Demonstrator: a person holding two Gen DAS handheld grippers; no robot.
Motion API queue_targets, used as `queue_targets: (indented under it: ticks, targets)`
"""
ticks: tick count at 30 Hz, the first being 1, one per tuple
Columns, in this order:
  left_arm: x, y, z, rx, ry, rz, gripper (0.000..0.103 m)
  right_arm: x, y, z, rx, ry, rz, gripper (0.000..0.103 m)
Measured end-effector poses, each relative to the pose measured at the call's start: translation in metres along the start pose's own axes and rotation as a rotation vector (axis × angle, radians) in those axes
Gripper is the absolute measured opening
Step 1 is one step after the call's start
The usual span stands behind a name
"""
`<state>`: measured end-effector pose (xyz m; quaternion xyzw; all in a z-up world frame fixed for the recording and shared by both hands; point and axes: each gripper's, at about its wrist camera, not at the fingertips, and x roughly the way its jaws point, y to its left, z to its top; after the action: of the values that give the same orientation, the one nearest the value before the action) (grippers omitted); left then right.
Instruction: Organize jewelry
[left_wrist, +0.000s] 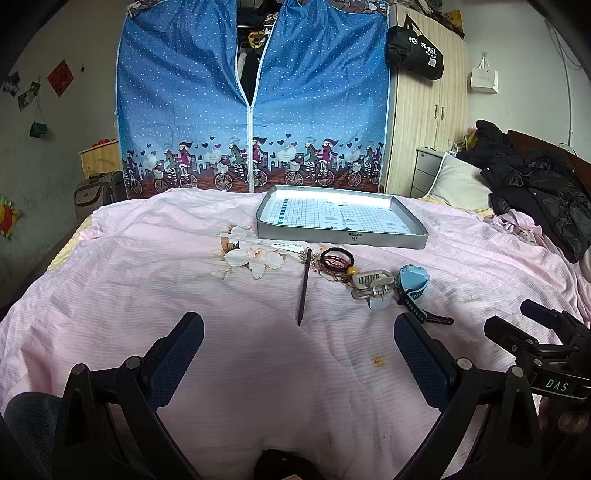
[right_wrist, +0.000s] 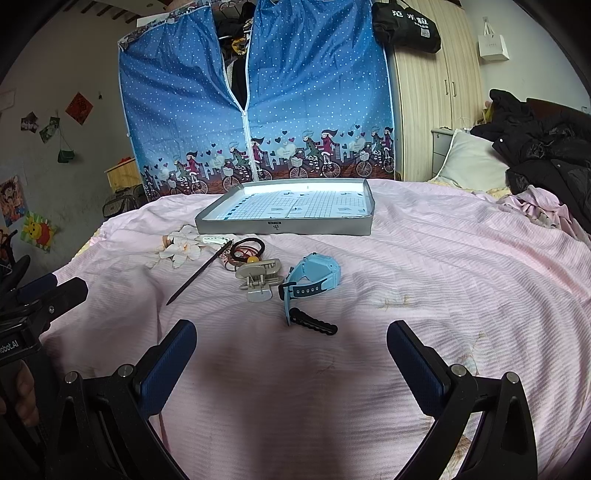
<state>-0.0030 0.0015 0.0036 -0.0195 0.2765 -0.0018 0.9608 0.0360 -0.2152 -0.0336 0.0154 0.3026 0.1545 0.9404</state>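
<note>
Left wrist view: left gripper (left_wrist: 299, 354) jaws spread wide, nothing between them; pads (left_wrist: 177, 363) are blue with a fine mesh texture on black plastic arms. It hangs over the pink ribbed bedspread (left_wrist: 147, 295). Landmark is the grey rectangular tray (left_wrist: 341, 238), shallow, with a grid-printed liner, empty. Just in front of the tray: white hair clip (left_wrist: 287, 246), thin dark stick (left_wrist: 304, 286), coil of hair ties (left_wrist: 335, 258) with a yellow bead, beige claw clip (left_wrist: 373, 286), and a light-blue watch (left_wrist: 412, 286) with a dark strap. Behind the tray is a blue dotted fabric wardrobe (left_wrist: 314, 110). The right gripper's body is cut off at the frame edge.

Right wrist view: right gripper (right_wrist: 291, 354) also gaping, empty. The same items lie in front of the tray (right_wrist: 288, 227): watch (right_wrist: 314, 277) on its side, black wavy hair clip (right_wrist: 314, 323) touching its strap, claw clip (right_wrist: 258, 282), hair ties (right_wrist: 245, 253), stick (right_wrist: 199, 275). The small bits under the ties are too tangled to make out.
</note>
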Motion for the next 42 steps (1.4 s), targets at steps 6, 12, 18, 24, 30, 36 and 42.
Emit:
queue_targets:
  ticks: [6,12,18,24,30,36,42]
  targets:
    - [0.0,-0.001,0.0,0.001,-0.001,-0.005,0.101,0.0,0.0,0.0,0.001,0.0,0.001,0.103]
    - [-0.001,-0.001,0.0,0.004,-0.003,0.001,0.101,0.0,0.0,0.0,0.002,0.0,0.001,0.103]
    - [0.0,-0.001,0.001,0.011,-0.006,0.001,0.101,0.0,-0.001,0.0,0.003,0.0,0.002,0.103]
    - [0.0,-0.003,0.001,0.033,-0.007,0.007,0.101,0.0,-0.002,-0.001,0.007,0.0,0.001,0.103]
    - [0.014,-0.001,0.006,0.055,0.066,-0.016,0.101,-0.004,-0.012,0.001,0.065,-0.009,0.032,0.103]
    - [0.053,0.013,0.027,0.047,0.212,-0.099,0.101,0.014,-0.024,0.014,0.085,0.091,0.081,0.103]
    - [0.111,0.017,0.053,0.087,0.298,-0.13,0.101,0.056,-0.027,0.033,-0.002,0.157,0.106,0.103]
